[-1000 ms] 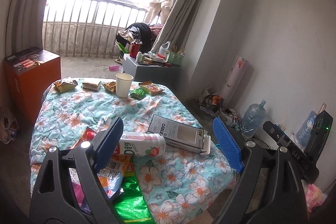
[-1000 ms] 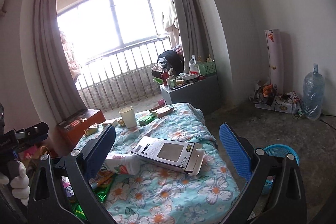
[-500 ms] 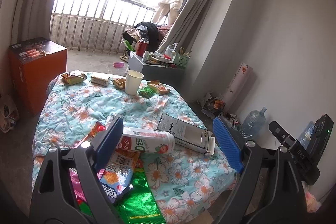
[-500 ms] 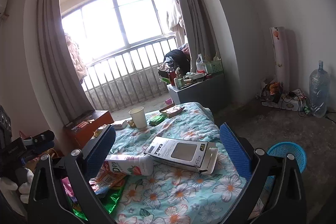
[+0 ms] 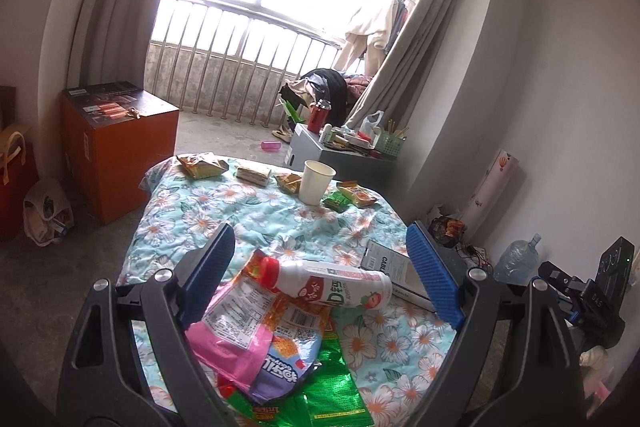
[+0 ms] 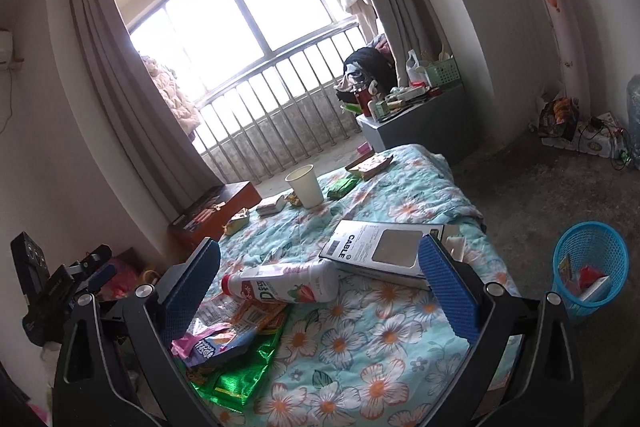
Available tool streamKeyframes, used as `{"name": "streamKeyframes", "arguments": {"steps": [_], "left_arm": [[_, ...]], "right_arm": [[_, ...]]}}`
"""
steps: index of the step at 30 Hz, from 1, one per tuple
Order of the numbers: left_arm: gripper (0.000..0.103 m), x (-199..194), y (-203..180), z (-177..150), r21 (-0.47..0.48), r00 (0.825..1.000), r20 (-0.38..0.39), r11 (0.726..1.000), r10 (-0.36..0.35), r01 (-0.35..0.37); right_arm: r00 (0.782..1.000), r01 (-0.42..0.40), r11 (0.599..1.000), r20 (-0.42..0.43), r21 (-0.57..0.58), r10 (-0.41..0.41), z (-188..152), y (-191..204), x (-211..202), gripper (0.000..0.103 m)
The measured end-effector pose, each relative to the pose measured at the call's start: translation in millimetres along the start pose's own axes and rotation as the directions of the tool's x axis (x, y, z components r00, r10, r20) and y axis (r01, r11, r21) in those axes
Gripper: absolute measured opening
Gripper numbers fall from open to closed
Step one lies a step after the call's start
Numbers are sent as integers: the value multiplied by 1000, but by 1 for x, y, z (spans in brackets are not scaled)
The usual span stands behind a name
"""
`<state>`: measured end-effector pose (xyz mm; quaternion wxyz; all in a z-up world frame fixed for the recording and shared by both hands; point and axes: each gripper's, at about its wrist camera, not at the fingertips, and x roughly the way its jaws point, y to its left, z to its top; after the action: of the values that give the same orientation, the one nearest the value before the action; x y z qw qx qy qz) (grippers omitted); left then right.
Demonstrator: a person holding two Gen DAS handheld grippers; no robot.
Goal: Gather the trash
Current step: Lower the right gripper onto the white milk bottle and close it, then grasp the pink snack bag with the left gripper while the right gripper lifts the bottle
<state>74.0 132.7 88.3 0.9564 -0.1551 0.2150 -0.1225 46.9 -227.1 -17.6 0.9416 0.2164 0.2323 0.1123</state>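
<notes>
A table with a floral cloth [image 5: 240,215] holds trash. A white yogurt bottle with a red cap [image 5: 328,283] lies on a pile of snack wrappers [image 5: 256,339]; it also shows in the right wrist view [image 6: 284,287]. A white cable box [image 6: 384,247] lies beside the bottle. A paper cup [image 5: 316,181] and small snack packets [image 5: 202,165] sit at the far end. My left gripper [image 5: 320,287] is open above the bottle and wrappers. My right gripper [image 6: 320,291] is open, above the bottle and box. Both are empty.
A blue mesh waste basket [image 6: 588,267] with some trash stands on the floor right of the table. An orange box [image 5: 116,147] stands at the left. A grey cabinet [image 5: 340,159] with clutter stands behind the table, and a water jug [image 5: 516,259] by the wall.
Both grippers have moved left and tilted down over the near end of the table. The wrappers and bottle now sit between the left gripper's fingers. The blue basket has come into the right view.
</notes>
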Motion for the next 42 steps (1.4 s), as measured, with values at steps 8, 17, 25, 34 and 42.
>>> {"name": "streamKeyframes", "arguments": {"steps": [8,17,25,34,42], "left_arm": [[83,9,51,-32,-70,992,-93,994,83,-90],[83,18,76,-47,-131,991,-128,990,44,-61],[83,51,31,-54,-115,970,-155,979,-187,170],[71,103,2,-72,-152,924,-260,957,-281,248],[44,134,10,-80,-198,906,-341,962,-250,190]], "right_arm": [[968,-75,986,-225,147,107,-39,-18,49,95],[938,-29,988,-337,150,79,-57,-20,83,93],[937,-51,998,-343,44,63,-37,-9,100,91],[902,-179,984,-399,-1,164,3,4,156,73],[809,-239,971,-553,1,200,18,13,246,60]]}}
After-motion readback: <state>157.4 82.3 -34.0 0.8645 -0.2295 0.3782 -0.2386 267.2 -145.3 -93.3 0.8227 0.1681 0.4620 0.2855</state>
